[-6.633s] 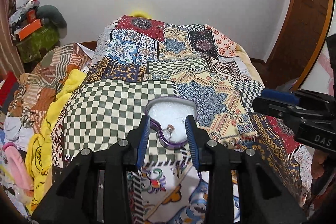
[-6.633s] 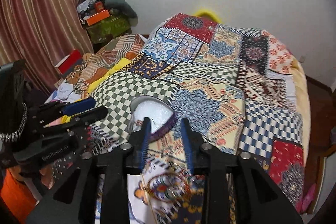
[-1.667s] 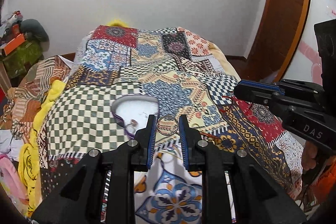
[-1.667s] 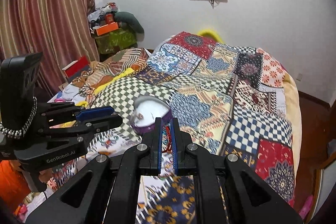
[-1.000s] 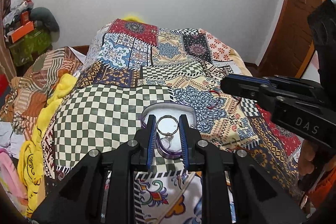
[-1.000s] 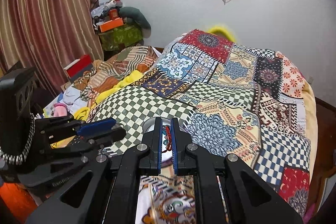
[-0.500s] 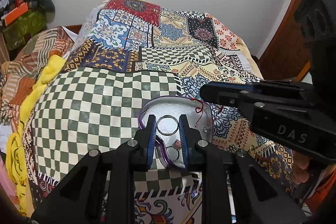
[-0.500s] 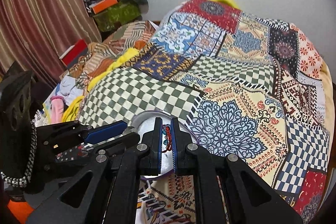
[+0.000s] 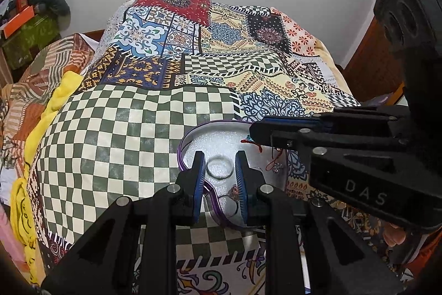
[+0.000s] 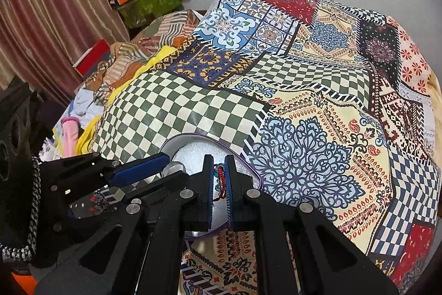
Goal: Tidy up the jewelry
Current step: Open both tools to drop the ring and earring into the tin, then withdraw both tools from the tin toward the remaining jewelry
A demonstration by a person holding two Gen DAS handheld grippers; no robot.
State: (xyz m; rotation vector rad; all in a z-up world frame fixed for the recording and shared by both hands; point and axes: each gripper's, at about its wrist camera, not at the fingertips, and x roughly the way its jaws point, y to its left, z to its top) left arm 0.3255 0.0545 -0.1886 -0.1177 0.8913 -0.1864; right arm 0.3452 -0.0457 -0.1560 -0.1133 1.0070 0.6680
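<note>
Left gripper (image 9: 220, 170) had its two blue pads pinched on a thin silver ring (image 9: 219, 169), held flat-on w/ its open face toward the wrist cam, right over the white foam of the heart-shaped tray (image 9: 184, 141). Ring hung above the tray's wide upper lobe; whether it touched the foam couldn't be told. Nearer the tray's point, b/w the same pads but lower, a small ring w/ a stone (image 9: 234, 191) lay on the foam.

Right gripper (image 10: 218, 179) was pressed nearly together on a red-and-teal thread bracelet (image 10: 220, 180), cord running up-down b/w the pads. From the left cam it came in from the right side, tip over the tray's right lobe, loose red thread (image 9: 272, 156) trailing down toward a small silver charm (image 9: 276, 167) on the foam.

Both loads sat directly above the tray, so the drop looked straight down for each: left one over the left-centre of the foam, right one at the right edge, closer to the purple rim. Prob. the bracelet was the riskier drop, since its tail could land outside on the patchwork bedspread (image 9: 116, 151). Tray rested on the green-checked patch, grippers side by side, close but apart.
</note>
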